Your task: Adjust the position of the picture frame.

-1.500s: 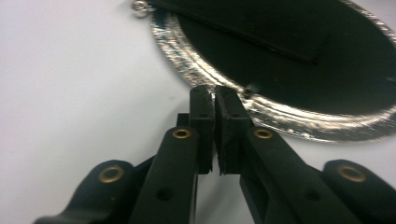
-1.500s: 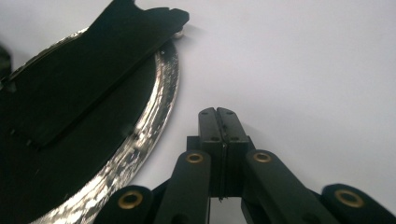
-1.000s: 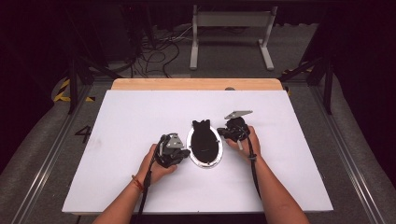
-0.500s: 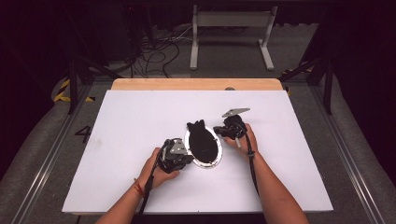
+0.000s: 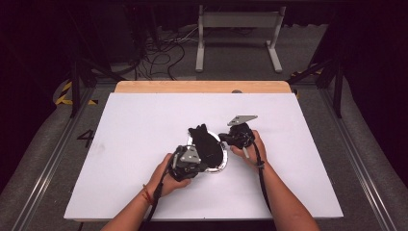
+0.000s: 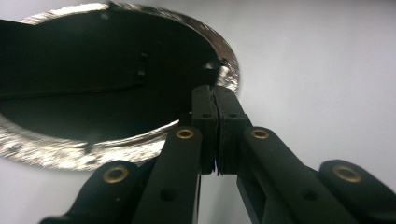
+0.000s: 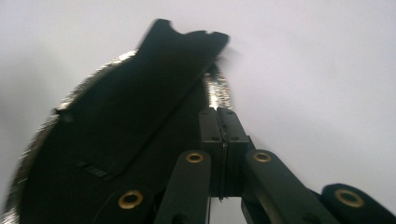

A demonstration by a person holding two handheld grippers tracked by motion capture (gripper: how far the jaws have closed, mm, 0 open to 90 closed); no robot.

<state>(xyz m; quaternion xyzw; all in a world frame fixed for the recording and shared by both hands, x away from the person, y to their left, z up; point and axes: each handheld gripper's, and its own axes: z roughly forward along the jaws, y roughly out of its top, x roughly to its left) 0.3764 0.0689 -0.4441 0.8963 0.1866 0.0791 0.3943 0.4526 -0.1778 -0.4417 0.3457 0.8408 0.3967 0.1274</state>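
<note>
Left gripper [image 5: 199,161] pinching the near left rim of the shiny silver plate [image 5: 222,161], jaws pressed tight together on the thin edge. In the left gripper view, left gripper [image 6: 215,95] biting the silver plate [image 6: 56,151] right at its rim. Right gripper [image 5: 224,138] pinching the far right rim of the same plate, jaws squeezed shut on it too. In the right gripper view, right gripper [image 7: 223,116] gripping the plate [image 7: 217,91] at its edge. Black cloth [image 5: 206,143] lying on the plate, covering most of it, one end poking past the far rim. Same black cloth [image 7: 154,79] looking dark and flat in the right gripper view. Plate sitting in the middle of the white tabletop [image 5: 134,125], between both hands. Grey floor with cables [image 5: 159,50] and a metal stand [image 5: 238,21] waiting far behind the tabletop.
</note>
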